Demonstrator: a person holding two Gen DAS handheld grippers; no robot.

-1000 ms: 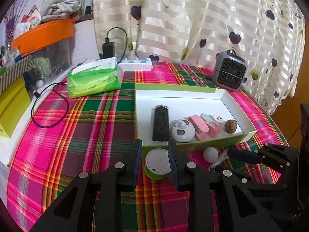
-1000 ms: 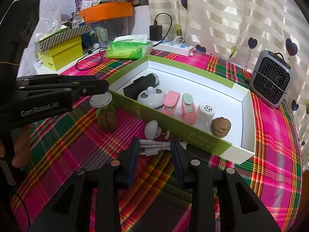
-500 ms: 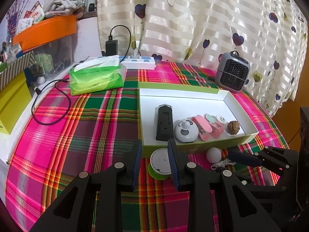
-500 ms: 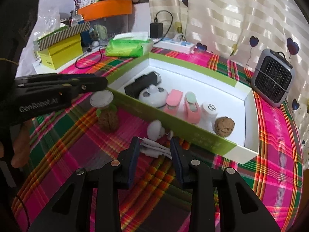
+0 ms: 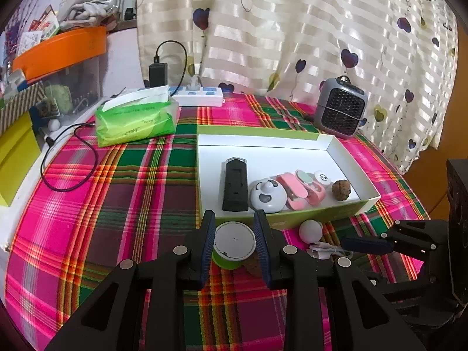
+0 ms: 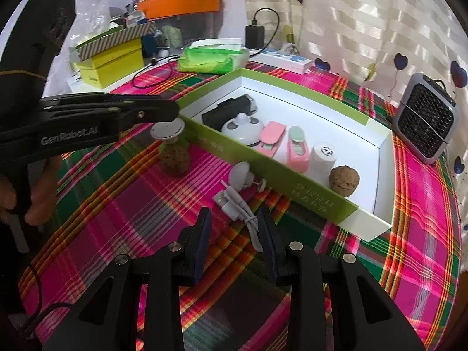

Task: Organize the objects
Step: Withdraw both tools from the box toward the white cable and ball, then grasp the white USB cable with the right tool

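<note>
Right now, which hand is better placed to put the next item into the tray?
Left. Its gripper has its fingers around the white-capped bottle, right beside the tray. The right gripper only hovers over the white cable.

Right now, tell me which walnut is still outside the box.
The walnut on the tablecloth, under the white-lidded jar the left hand-held gripper holds. The other walnut already lies inside the box, at its right end.
</note>
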